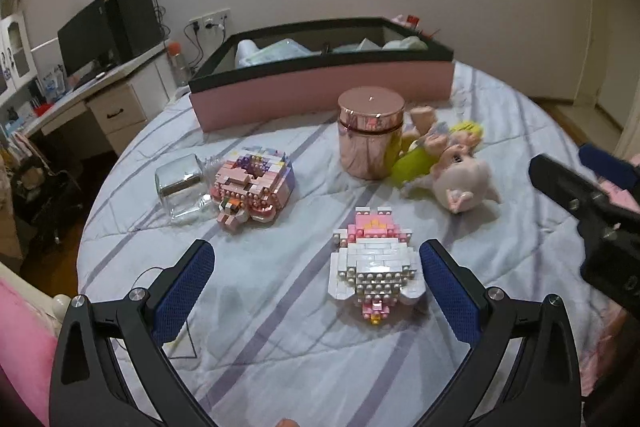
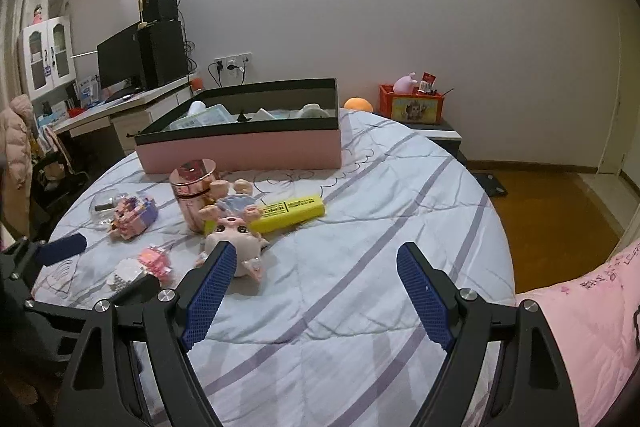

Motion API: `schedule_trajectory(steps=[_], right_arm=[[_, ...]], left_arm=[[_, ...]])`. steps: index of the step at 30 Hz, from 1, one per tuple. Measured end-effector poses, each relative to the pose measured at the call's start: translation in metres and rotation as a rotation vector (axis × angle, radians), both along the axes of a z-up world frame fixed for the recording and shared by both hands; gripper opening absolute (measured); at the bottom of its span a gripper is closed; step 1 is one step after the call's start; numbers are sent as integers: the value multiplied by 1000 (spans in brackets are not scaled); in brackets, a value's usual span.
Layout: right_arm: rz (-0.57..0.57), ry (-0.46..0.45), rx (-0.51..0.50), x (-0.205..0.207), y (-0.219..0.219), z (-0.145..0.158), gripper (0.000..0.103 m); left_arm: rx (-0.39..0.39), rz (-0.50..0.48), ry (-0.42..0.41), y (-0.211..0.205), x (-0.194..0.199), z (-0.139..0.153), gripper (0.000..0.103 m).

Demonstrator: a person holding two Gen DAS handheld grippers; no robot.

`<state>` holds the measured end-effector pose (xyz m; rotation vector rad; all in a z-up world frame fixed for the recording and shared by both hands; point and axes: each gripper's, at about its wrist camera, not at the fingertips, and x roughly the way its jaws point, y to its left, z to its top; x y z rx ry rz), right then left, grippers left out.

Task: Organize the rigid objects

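Note:
On the striped bed lie a white and pink brick figure, a pink brick house, a clear glass jar, a rose-gold canister, a pig doll and a yellow highlighter-shaped case. My left gripper is open and empty, its right finger beside the white brick figure. My right gripper is open and empty over bare bedding, right of the pig doll. The right gripper also shows at the left wrist view's right edge.
A pink box with a black rim holding several items stands at the far side of the bed. A desk with a monitor is to the left. A red crate sits on a nightstand. Wooden floor is to the right.

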<state>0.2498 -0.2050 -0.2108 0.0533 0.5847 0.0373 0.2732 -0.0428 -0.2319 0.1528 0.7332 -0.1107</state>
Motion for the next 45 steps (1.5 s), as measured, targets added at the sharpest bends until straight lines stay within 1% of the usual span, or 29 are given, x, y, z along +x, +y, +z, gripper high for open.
schedule_trajectory(steps=[1, 2, 3, 4, 5, 6, 8, 12, 14, 18, 20, 21, 24, 25, 26, 27, 28, 29, 33, 38, 42, 45], right_arm=[[-1, 3, 0, 1, -1, -1, 84], [0, 6, 1, 3, -2, -2, 84], [1, 9, 4, 5, -3, -3, 84], [-2, 13, 7, 6, -4, -3, 84], [-4, 17, 9, 8, -5, -3, 84], [-3, 20, 11, 9, -5, -4, 84], [-3, 23, 13, 12, -5, -4, 84], [16, 50, 4, 18, 1, -5, 84], [29, 61, -4, 21, 7, -5, 84], [85, 107, -8, 32, 25, -6, 84], [109, 134, -6, 40, 35, -6, 84], [119, 137, 3, 44, 39, -6, 84], [153, 185, 42, 59, 49, -11, 84], [154, 200, 34, 62, 51, -13, 83], [151, 212, 26, 64, 52, -14, 78], [148, 216, 31, 65, 52, -15, 68], [147, 228, 38, 67, 51, -16, 47], [156, 243, 63, 69, 48, -19, 44], [169, 247, 73, 64, 44, -17, 43], [151, 245, 34, 40, 40, -14, 44], [123, 253, 23, 16, 32, -13, 44], [117, 238, 35, 11, 28, -14, 44]], left_arm=[[4, -2, 5, -1, 1, -1, 102], [12, -6, 13, -2, 3, -1, 96], [20, -19, 26, -5, 5, -2, 88], [29, -32, 42, -8, 8, -4, 82], [34, -37, 53, -9, 9, -6, 67], [39, -50, 68, -11, 10, -8, 56], [23, -67, 68, -12, 9, -5, 44], [2, -85, 70, -5, 6, -3, 44], [-16, -74, 68, 5, 3, 1, 44], [-11, -44, 52, 23, -2, 7, 44], [-25, -26, 44, 33, -3, 10, 44], [-27, -16, 44, 38, -3, 11, 44], [-36, -2, 43, 48, -4, 13, 44], [-39, -2, 43, 50, -5, 13, 44], [-40, -1, 43, 52, -5, 13, 44], [-41, 4, 45, 54, -5, 13, 44], [-44, 5, 47, 55, -5, 13, 44], [-49, 6, 48, 57, -4, 13, 44], [-58, 6, 50, 56, -4, 12, 44], [-59, 9, 45, 56, -7, 13, 44], [-64, 3, 43, 52, -10, 13, 44], [-63, -8, 46, 47, -11, 13, 44]])
